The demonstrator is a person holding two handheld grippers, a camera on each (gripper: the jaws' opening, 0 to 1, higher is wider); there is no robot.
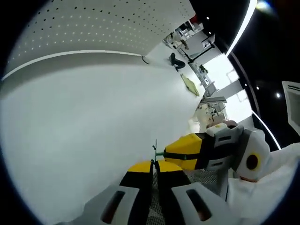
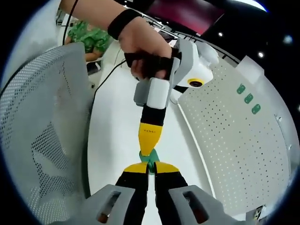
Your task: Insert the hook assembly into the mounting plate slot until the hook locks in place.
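Hook (image 2: pixel 149 158): small green piece, pinched between both grippers' tips at 6 o'clock in the right gripper view.
Left gripper (image 2: pixel 150 145): jaws narrow, clamped on it.
Right gripper (image 2: pixel 150 169): likewise closed on it.
Handling: we judge it light, stiff, thin; grip the flat shank.
Pegboard (image 2: pixel 225 126): at 3 o'clock on the desk (image 1: pixel 84 117).

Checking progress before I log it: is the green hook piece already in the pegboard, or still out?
Out. The green hook piece is pinched between both grippers' yellow tips in mid-air, away from the pegboard.
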